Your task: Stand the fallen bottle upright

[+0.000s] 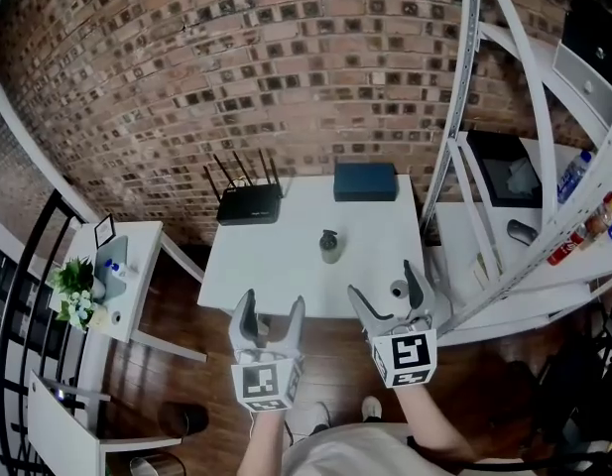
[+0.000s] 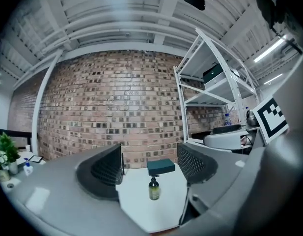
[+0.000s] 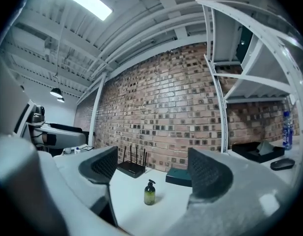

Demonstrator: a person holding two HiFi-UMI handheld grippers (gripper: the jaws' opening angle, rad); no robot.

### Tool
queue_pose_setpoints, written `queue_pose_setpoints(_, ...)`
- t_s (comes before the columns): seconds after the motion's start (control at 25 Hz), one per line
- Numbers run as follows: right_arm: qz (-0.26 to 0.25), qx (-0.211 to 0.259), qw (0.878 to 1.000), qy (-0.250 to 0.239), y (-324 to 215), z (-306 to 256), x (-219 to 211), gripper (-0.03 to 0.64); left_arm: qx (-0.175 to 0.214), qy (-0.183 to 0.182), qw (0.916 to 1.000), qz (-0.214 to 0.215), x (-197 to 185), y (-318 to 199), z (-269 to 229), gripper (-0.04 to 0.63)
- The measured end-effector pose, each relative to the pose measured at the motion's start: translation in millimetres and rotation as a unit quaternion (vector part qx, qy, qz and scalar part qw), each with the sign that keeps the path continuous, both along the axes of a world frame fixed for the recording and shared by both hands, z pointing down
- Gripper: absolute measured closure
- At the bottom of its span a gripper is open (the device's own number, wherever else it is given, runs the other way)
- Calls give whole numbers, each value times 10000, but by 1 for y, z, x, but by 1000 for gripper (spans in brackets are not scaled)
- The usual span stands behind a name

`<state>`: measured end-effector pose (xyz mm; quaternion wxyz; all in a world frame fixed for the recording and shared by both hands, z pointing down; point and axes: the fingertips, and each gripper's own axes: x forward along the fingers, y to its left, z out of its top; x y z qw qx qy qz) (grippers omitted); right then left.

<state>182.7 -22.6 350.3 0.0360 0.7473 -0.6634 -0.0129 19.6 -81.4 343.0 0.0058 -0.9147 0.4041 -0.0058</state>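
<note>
In the head view, the bottle (image 1: 329,246) is seen upright near the middle of the table (image 1: 276,276), in front of a router (image 1: 249,206) and a box (image 1: 365,181). The left gripper (image 1: 273,305) and right gripper (image 1: 383,284) are held at the near edge, well apart from the bottle, both spread wide and empty. In the left gripper view, the bottle (image 2: 154,189) is framed far off between wide jaws, untouched. In the right gripper view, it (image 3: 150,193) is likewise seen standing beyond wide, empty jaws.
</note>
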Motion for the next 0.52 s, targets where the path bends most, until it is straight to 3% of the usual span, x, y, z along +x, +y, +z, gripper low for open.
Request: queue_pose_setpoints(0.52,30,-112,9997,210,1,-5,-34,186,-98,160,9998,27,-30,-4,4,227)
